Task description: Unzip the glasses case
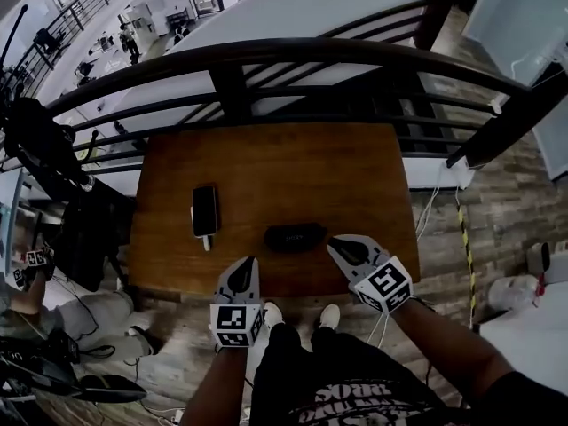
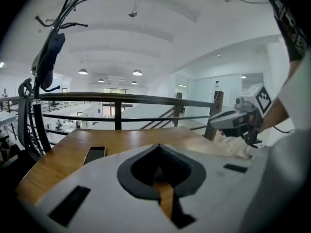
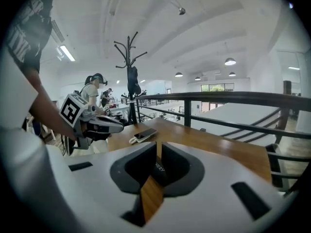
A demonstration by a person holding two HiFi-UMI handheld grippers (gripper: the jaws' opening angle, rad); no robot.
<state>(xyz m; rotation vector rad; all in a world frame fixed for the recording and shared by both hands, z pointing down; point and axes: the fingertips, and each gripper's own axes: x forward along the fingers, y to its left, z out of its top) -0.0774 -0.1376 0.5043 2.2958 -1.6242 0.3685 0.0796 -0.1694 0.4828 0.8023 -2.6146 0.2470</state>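
A black oval glasses case (image 1: pixel 295 236) lies closed on the wooden table (image 1: pixel 293 162), near its front edge. My left gripper (image 1: pixel 242 271) hovers at that edge, just left of the case, its jaws shut and empty. My right gripper (image 1: pixel 341 246) is just right of the case, close to its end, jaws also shut with nothing held. In the right gripper view a dark surface with pale print, the case (image 3: pixel 158 168), shows through the slit between the jaws (image 3: pixel 158 147). In the left gripper view the jaws (image 2: pixel 158 148) meet over the wood, with the right gripper (image 2: pixel 228 120) beyond.
A black phone (image 1: pixel 205 209) on a white cable lies left of the case. A dark metal railing (image 1: pixel 266 56) runs behind the table. A coat stand (image 2: pixel 46 67) rises at the left. A seated person (image 1: pixel 35 273) and cables are on the floor at the left.
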